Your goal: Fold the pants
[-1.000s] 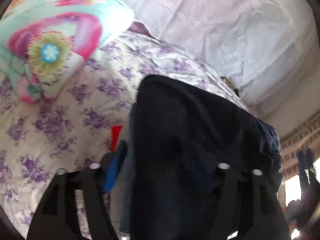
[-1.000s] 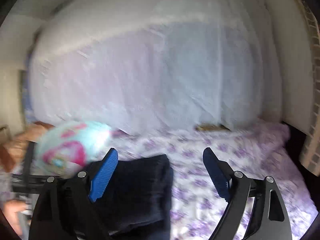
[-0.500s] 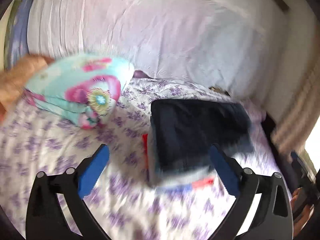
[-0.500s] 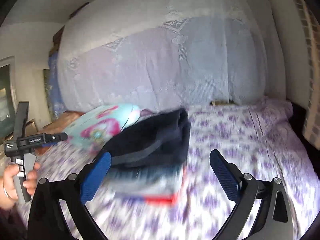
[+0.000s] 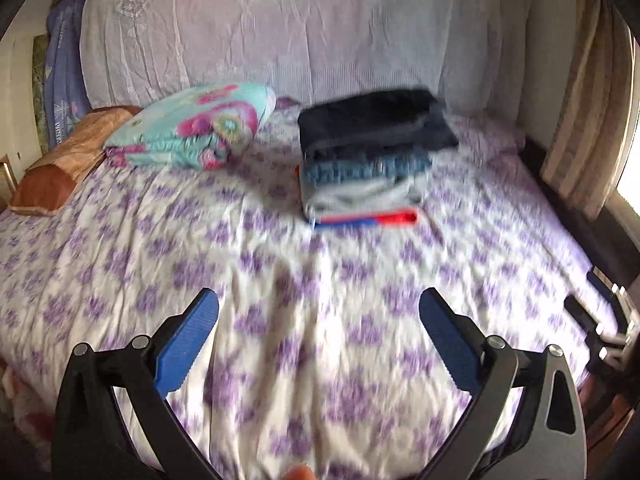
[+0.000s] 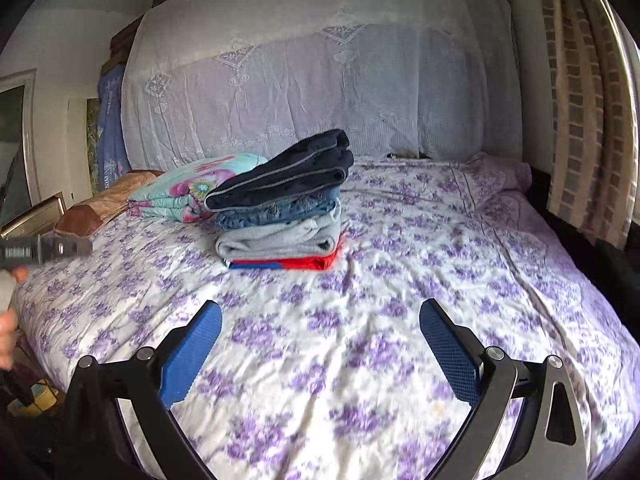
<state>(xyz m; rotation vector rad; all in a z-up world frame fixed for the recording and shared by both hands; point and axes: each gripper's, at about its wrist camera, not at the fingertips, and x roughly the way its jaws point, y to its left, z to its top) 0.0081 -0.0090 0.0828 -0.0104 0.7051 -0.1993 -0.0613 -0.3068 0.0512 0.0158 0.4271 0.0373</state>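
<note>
Folded dark navy pants (image 5: 376,122) lie on top of a stack of folded clothes (image 5: 360,188) on the bed; in the right wrist view the dark pants (image 6: 284,174) top the same stack (image 6: 280,236) of blue denim, grey and red-blue pieces. My left gripper (image 5: 319,336) is open and empty, well back from the stack above the floral sheet. My right gripper (image 6: 320,344) is open and empty, also back from the stack.
The bed has a white sheet with purple flowers (image 6: 360,320). A folded turquoise floral blanket (image 5: 192,128) and a brown pillow (image 5: 60,164) lie at the back left. A white lace-covered headboard (image 6: 320,92) stands behind. A curtain (image 6: 584,120) hangs at the right.
Both grippers have pulled back from the stack toward the foot of the bed. The left gripper, close over the dark pants a second ago, is now open and far from them.
</note>
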